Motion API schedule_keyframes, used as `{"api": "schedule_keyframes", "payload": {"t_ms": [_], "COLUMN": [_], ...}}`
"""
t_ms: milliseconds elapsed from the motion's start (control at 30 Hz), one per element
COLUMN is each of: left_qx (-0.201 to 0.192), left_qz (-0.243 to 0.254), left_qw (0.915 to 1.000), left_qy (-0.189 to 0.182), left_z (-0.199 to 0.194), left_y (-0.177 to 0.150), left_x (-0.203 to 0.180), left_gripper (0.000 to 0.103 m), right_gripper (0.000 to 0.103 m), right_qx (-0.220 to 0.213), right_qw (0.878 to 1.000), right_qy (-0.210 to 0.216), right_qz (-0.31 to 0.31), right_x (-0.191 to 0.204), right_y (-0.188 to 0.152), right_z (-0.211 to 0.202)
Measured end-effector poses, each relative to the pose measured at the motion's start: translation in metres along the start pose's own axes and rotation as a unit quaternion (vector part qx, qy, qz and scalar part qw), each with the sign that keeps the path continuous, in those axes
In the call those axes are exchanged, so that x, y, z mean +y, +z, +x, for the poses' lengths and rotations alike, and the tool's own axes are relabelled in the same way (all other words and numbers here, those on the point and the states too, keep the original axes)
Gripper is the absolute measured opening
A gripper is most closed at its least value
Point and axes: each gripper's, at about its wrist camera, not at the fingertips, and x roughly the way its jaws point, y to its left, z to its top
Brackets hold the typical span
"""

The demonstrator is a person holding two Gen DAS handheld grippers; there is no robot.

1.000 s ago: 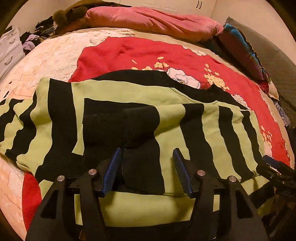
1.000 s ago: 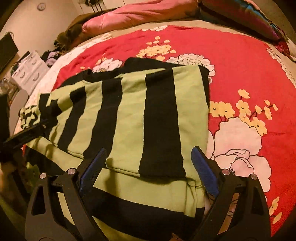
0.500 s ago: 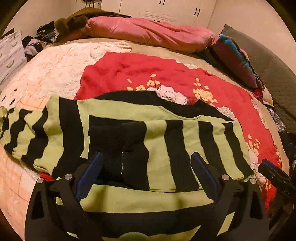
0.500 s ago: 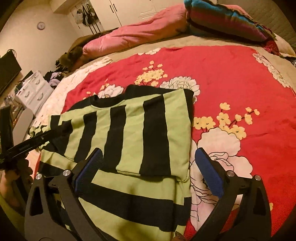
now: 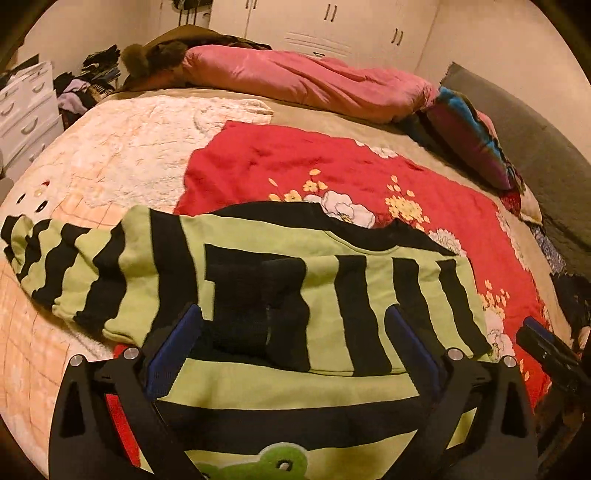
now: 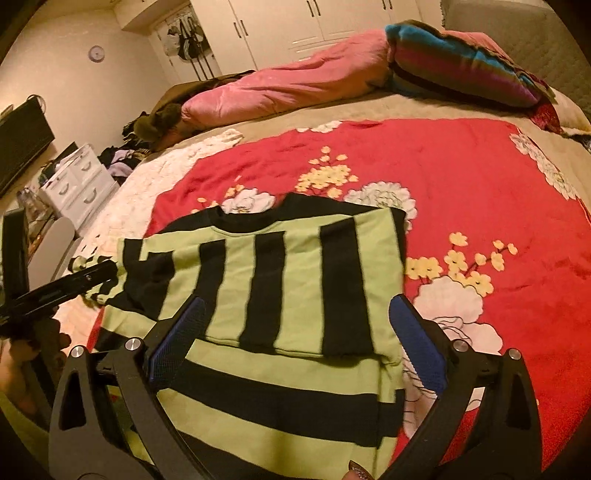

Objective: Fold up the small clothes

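Your left gripper (image 5: 293, 350) and right gripper (image 6: 295, 338) both hover with jaws spread and nothing between them, above the striped sweater (image 6: 280, 280). It lies flat on the red floral blanket (image 6: 461, 177), right sleeve folded across the body, left sleeve (image 5: 74, 266) trailing left, likely folded next.

Your bed (image 5: 332, 125): red floral blanket (image 6: 461, 192) w/ striped sweater (image 6: 295, 280) on it, cream quilt (image 5: 122, 155), pink duvet (image 5: 306, 85) at far edge.

A home bedroom: bed (image 5: 155, 147), pink duvet (image 5: 295, 85), wardrobes (image 6: 280, 26).
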Motion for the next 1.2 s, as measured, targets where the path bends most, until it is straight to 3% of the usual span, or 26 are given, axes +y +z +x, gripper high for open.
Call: {"api": "schedule_keyframes", "payload": {"t_ms": [267, 567, 833, 967, 1100, 1167, 1200], "left_qx": [-0.015, -0.030, -0.046, -0.059, -0.083, -0.101, -0.112], "left_qz": [-0.053, -0.134, -0.211, -0.234, -0.281, -0.308, -0.335], "left_qw": [0.9985, 0.9906, 0.9764, 0.9699, 0.9549, 0.9446, 0.9346], "left_qy": [-0.005, 0.000, 0.007, 0.031, 0.050, 0.049, 0.042], "left_z": [-0.011, -0.021, -0.026, -0.026, -0.029, -0.032, -0.033], "left_y": [0.004, 0.003, -0.006, -0.015, -0.020, -0.021, -0.022], "left_x": [0.045, 0.119, 0.190, 0.225, 0.274, 0.298, 0.315], "left_gripper": [0.099, 0.099, 0.099, 0.098, 0.096, 0.073, 0.052], "right_gripper": [0.094, 0.094, 0.094, 0.094, 0.094, 0.094, 0.094], "right_qx": [0.007, 0.036, 0.069, 0.088, 0.100, 0.102, 0.105], "right_qw": [0.999, 0.993, 0.983, 0.977, 0.972, 0.971, 0.972], "right_qy": [0.019, 0.037, 0.082, 0.107, 0.116, 0.113, 0.110], "right_qz": [-0.048, -0.102, -0.149, -0.162, -0.180, -0.185, -0.182], "right_x": [0.050, 0.110, 0.179, 0.208, 0.222, 0.220, 0.217], "right_y": [-0.001, -0.015, -0.021, -0.030, -0.040, -0.043, -0.045], "right_z": [0.002, 0.019, 0.043, 0.052, 0.054, 0.054, 0.055]}}
